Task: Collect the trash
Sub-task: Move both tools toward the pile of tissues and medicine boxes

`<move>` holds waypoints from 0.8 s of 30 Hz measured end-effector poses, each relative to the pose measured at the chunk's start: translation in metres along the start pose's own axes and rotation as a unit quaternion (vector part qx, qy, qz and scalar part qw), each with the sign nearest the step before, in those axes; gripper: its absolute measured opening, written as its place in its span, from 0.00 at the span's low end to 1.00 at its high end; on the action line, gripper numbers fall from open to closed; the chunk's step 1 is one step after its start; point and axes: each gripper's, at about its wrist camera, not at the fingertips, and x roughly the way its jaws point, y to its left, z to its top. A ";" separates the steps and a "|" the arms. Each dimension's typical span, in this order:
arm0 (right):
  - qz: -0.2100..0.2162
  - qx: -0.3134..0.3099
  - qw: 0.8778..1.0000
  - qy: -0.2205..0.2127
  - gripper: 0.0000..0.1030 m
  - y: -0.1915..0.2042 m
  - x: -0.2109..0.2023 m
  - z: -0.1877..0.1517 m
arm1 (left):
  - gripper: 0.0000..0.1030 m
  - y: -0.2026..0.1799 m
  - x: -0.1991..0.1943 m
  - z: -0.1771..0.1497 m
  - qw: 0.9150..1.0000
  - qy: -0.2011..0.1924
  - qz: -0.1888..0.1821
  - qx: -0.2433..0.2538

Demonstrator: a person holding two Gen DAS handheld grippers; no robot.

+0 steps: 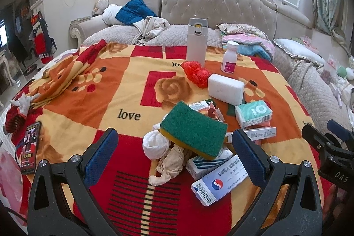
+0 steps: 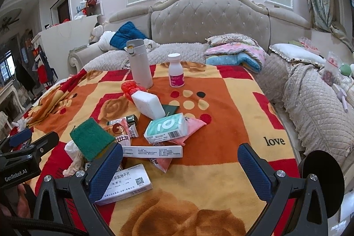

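A heap of clutter lies on the patterned blanket (image 1: 124,90). A green scouring sponge (image 1: 193,128) tops crumpled white tissue (image 1: 154,144), a beige rag (image 1: 169,164) and several medicine boxes (image 1: 218,180). Behind lie a white foam block (image 1: 225,87), a crumpled red plastic bag (image 1: 197,72) and a teal tissue pack (image 1: 253,113). My left gripper (image 1: 174,156) hangs open just before the heap, nothing between its fingers. My right gripper (image 2: 180,171) is open over the blanket, its left finger (image 2: 106,171) by a medicine box (image 2: 127,184). The sponge (image 2: 91,138) and tissue pack (image 2: 166,128) lie ahead.
A white flask (image 1: 197,42) and a pill bottle (image 1: 230,56) stand at the blanket's far side. A lit phone (image 1: 28,147) rests at the left edge. Folded bedding (image 2: 236,54) and a tufted headboard (image 2: 210,17) are behind. Quilted cushions (image 2: 316,103) lie right.
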 end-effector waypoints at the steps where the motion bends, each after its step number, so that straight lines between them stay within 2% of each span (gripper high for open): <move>1: 0.000 0.000 1.000 0.001 1.00 0.000 0.001 0.000 | 0.99 0.000 0.000 0.000 1.000 0.001 0.000 0.000; 17: -0.006 -0.007 1.000 0.020 1.00 0.000 0.012 -0.005 | 0.99 0.003 0.008 -0.004 1.000 0.009 0.000 -0.001; 24: -0.009 -0.009 0.999 0.053 1.00 -0.004 0.024 -0.011 | 0.99 0.012 0.015 -0.008 1.000 0.018 0.006 0.001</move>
